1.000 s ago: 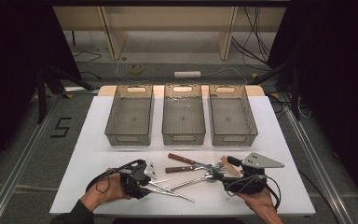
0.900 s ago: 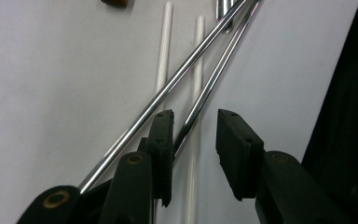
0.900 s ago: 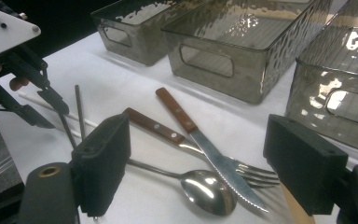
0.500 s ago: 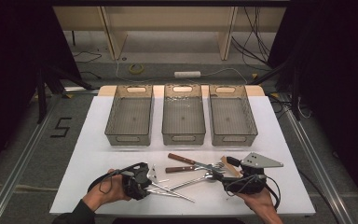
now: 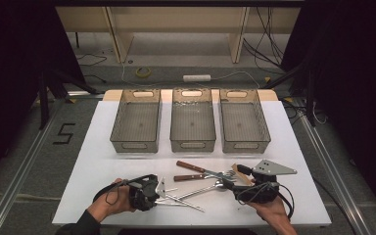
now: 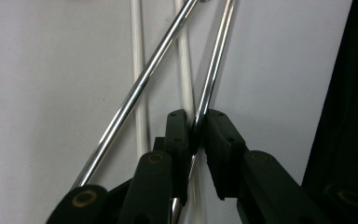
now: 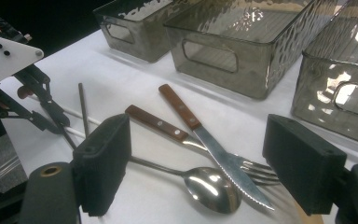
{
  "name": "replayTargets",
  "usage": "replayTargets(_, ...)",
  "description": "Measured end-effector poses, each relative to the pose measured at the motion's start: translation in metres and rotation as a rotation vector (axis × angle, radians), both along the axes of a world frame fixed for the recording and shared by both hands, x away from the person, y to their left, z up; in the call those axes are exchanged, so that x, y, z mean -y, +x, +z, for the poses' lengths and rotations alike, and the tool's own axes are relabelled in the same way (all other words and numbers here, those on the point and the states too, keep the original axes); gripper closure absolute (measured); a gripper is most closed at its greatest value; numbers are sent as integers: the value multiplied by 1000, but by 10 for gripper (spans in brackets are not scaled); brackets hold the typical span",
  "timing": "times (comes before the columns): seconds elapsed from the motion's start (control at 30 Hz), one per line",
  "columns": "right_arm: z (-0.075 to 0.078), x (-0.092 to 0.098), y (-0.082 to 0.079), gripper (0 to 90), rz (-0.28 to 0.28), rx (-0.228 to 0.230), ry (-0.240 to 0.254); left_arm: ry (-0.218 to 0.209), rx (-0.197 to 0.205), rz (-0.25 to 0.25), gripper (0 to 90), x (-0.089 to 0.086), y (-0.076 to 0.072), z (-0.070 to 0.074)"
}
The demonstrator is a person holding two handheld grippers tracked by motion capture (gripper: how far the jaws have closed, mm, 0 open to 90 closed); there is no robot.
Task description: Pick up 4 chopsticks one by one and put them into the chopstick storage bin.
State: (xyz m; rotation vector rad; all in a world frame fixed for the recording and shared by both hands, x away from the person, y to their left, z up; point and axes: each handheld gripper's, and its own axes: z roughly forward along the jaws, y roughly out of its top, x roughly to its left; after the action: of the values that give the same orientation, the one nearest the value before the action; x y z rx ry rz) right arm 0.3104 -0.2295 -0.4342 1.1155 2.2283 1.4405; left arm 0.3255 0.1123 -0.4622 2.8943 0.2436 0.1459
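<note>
Table: a white table (image 5: 103, 161) is seen, with three clear bins (image 5: 191, 126) in a row on the far half, all judged empty.
Cutlery: a mixed pile is spread on the near half, between the two grippers.
Left gripper (image 6: 196, 128): jaws are closed on a thin metal rod (image 6: 214, 60), pinched at its near end; a second rod (image 6: 140, 88) is crossed beside it, not held.
Left gripper position: held low at the near left of the pile, touching the table or just above it; which cannot be told.
Right gripper (image 7: 214, 158): jaws are spread wide, nothing between them; held at the near right of the pile.
Ahead of right jaws: a steak knife (image 7: 200, 128), a fork (image 7: 168, 128) with a wooden handle and a spoon (image 7: 205, 184) are seen lying crossed, near but untouched.
Progress: sorting is judged barely begun; nothing is placed in any bin.
Left to do: the gripped rod is not yet lifted clear, and the whole pile remains to be moved.
</note>
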Motion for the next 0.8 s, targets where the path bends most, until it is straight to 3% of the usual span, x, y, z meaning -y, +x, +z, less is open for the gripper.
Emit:
replayTargets(0.53,0,-2,0,246,11,-5,-12,16,25,-76,827,0,-2,1)
replayTargets(0.8,0,-2,0,246,14,-9,-12,10,21,-88,837,0,-3,2)
